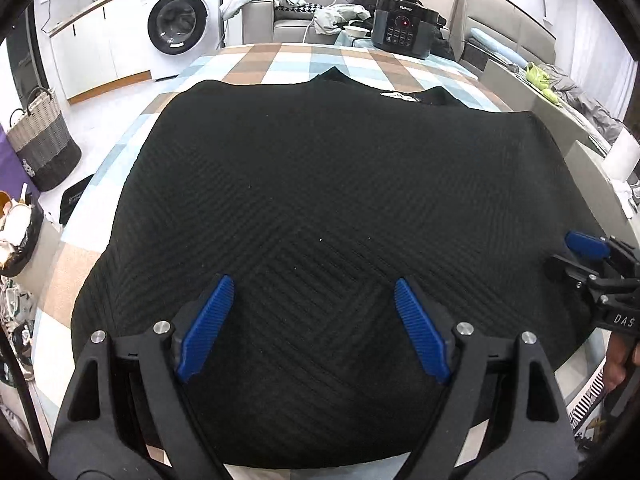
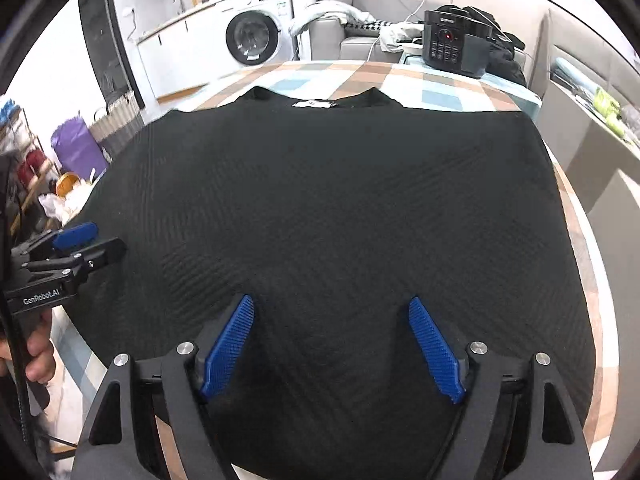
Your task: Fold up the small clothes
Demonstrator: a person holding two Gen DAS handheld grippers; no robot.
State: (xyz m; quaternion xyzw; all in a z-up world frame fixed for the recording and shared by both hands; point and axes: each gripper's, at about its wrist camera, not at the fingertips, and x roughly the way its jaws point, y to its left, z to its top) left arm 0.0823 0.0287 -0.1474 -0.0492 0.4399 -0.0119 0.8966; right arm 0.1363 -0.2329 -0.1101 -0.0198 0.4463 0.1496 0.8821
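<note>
A black ribbed knit garment lies flat on a checked tablecloth, collar and white label at the far side. It also shows in the right wrist view with its label. My left gripper is open and empty, hovering over the garment's near hem. My right gripper is open and empty over the near hem too. The right gripper shows at the right edge of the left view; the left gripper shows at the left edge of the right view.
A black rice cooker stands at the table's far end, also in the right view. A washing machine and a woven basket are to the left. A grey sofa with clothes runs along the right.
</note>
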